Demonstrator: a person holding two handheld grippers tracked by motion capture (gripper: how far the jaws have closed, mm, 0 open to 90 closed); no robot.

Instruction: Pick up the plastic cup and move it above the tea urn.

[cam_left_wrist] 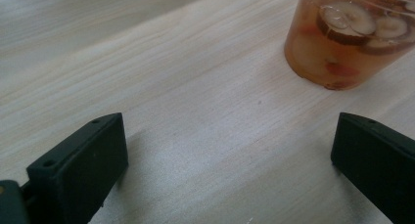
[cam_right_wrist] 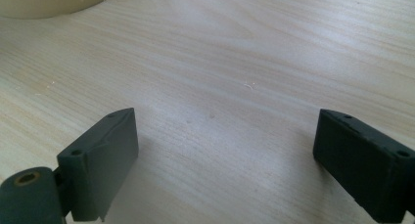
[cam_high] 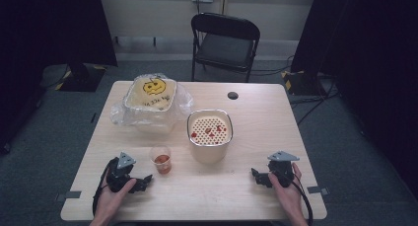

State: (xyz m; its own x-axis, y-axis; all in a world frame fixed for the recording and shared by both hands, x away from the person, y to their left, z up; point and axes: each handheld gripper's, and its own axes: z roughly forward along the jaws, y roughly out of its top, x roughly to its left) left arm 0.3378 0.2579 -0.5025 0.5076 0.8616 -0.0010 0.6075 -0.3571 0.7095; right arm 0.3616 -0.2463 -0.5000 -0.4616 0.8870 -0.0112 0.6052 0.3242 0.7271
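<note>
A black folding chair (cam_high: 225, 44) stands behind the surface (cam_high: 256, 196). Left of the chair, on the surface's far part, a tub (cam_high: 151, 94) with a yellow face sits in clear plastic wrap (cam_high: 121, 115).

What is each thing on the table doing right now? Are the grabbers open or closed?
Left hand-held gripper: open, empty, resting on table.
Right hand-held gripper: open, empty, resting on table.
Small clear cup: upright, holding reddish pieces.
Cream pot: upright, perforated insert on top.
Bagged container: sitting in its plastic bag.

black tongs (cam_high: 146, 180) with blocky screw-holed pads, grey three-cornered top plates, trailing black cables, bare forearms
</note>
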